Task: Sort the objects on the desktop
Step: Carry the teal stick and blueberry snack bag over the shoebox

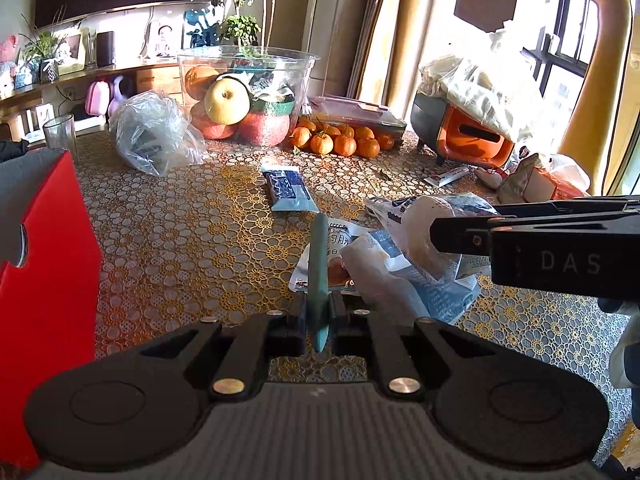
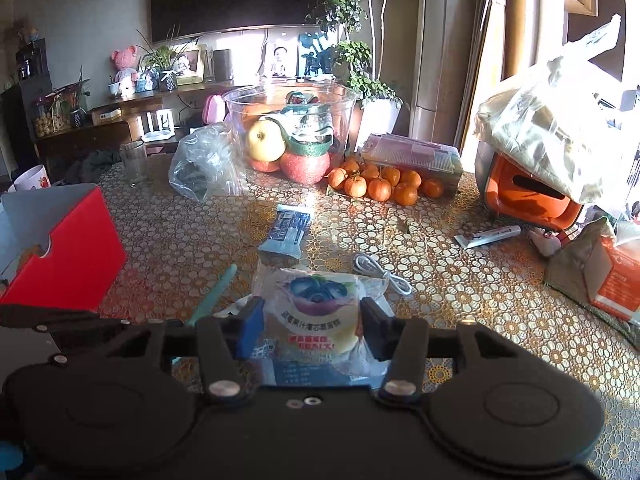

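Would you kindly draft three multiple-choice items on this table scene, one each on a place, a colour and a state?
1. Where do the tangerines lie?
A. inside the red box
B. on the table beside the clear fruit bowl
C. in the drinking glass

2. What colour is the slim stick in the left claw?
A. teal
B. yellow
C. white

3. What is the state of the right claw?
A. open over bare cloth
B. shut on nothing
C. shut on a snack packet

Answers:
1 B: they are heaped on the cloth right of the clear fruit bowl.
2 A: the teal stick stands between the left claw pads.
3 C: the right claw pads press both sides of the blueberry snack packet.
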### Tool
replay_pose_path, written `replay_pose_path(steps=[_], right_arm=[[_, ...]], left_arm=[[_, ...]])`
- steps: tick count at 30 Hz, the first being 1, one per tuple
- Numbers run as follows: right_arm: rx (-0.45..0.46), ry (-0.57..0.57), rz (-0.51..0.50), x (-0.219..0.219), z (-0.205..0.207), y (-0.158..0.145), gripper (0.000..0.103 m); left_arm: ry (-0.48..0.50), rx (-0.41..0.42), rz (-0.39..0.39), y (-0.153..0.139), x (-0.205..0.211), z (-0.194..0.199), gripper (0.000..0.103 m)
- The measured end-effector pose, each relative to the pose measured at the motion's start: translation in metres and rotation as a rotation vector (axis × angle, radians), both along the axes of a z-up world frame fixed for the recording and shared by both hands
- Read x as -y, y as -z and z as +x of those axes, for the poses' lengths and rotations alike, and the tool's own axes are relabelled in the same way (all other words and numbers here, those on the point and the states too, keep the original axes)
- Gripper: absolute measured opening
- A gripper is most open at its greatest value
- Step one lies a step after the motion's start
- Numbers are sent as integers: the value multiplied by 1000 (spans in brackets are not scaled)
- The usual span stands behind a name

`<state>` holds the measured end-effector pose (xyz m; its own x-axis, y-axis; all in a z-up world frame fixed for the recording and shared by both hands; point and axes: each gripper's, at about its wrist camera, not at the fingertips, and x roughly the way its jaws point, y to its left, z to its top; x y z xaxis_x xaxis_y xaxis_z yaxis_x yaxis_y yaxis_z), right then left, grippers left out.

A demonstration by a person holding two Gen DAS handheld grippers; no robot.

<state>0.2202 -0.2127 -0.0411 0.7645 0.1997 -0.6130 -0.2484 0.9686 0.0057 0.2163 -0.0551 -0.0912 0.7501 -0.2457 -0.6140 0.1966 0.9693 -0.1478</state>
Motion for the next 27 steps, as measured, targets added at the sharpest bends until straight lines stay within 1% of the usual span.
replay_pose_path(steps=[4, 10, 16, 27], right_arm=[[7, 11, 35, 6, -4, -11, 51], [36, -9, 32, 2, -18, -25, 51], [47, -37, 43, -5, -34, -38, 51], [86, -141, 64, -46, -63, -66, 51]], left_arm=[[-4, 16, -4, -9, -2, -8, 9], [-16, 41, -9, -26, -6, -22, 9], [-38, 57, -7, -45, -16, -43, 9], [-123, 110, -11, -83, -60, -87, 9]])
